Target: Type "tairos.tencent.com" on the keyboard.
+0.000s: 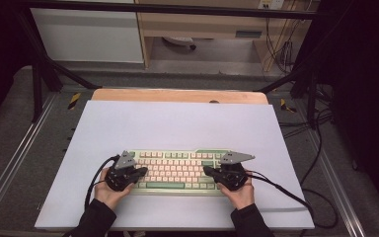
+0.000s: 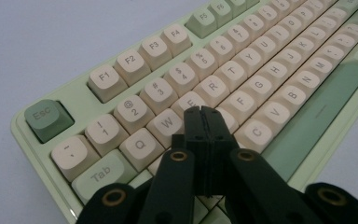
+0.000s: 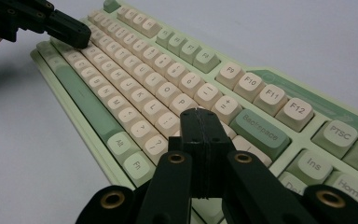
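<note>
I'm looking down on a pale green mechanical keyboard (image 1: 177, 171) with cream keycaps, lying flat near the front edge of the light grey mat (image 1: 177, 123) that covers the table, its long side running left to right. My left gripper (image 1: 144, 171) sits over the keyboard's left end, my right gripper (image 1: 206, 171) over its right end, each one pointing inward toward the middle, a hand wrapped around each body and a black cable trailing off toward the front of the mat. Through the left gripper view the two black jaws are pressed flat together with nothing between them, and the left gripper's tip (image 2: 204, 111) hangs over the letter rows, right around the E, S and D keys; the green Esc key (image 2: 48, 119) is off at the corner and the green spacebar (image 2: 317, 112) runs along the right side. In the right gripper view the right gripper (image 3: 199, 113) is likewise clamped closed on itself, empty, its tip poised just in front of the green Backspace key (image 3: 261, 133), near the bracket keys. Whether either tip actually touches a keycap, I can't tell. Farther up that same view the left gripper (image 3: 80, 43) shows at the far end of the key rows.
</note>
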A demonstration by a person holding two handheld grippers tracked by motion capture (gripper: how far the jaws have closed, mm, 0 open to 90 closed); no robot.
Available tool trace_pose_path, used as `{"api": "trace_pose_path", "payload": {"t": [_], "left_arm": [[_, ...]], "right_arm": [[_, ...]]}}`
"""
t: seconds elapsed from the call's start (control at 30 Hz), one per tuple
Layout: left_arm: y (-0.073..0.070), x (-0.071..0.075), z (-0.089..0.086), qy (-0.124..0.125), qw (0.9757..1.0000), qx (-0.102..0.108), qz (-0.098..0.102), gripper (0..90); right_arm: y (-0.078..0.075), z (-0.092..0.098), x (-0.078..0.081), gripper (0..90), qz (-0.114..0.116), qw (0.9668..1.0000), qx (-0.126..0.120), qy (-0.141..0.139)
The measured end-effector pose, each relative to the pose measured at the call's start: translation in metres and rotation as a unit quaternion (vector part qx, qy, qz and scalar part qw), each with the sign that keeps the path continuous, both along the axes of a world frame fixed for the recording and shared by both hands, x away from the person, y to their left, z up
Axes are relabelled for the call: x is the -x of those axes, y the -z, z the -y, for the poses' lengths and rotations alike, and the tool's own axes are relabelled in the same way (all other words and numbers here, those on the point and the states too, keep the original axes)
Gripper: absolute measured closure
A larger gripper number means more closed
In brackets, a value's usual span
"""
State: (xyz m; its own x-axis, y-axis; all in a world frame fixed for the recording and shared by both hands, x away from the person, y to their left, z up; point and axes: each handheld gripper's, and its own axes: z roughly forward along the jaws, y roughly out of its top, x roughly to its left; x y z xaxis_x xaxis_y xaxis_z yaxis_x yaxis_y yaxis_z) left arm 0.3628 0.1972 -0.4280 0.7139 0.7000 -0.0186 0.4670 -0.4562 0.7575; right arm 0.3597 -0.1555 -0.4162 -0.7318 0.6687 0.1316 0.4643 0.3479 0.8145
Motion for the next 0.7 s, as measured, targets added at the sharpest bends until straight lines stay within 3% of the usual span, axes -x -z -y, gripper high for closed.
{"api": "trace_pose_path", "payload": {"t": [0.7], "left_arm": [[-0.015,0.008,-0.017,-0.005,0.9998,0.018,0.01,90.0]], "right_arm": [[-0.004,0.0,0.0,90.0,-0.004,1.0,-0.006,-0.001]]}}
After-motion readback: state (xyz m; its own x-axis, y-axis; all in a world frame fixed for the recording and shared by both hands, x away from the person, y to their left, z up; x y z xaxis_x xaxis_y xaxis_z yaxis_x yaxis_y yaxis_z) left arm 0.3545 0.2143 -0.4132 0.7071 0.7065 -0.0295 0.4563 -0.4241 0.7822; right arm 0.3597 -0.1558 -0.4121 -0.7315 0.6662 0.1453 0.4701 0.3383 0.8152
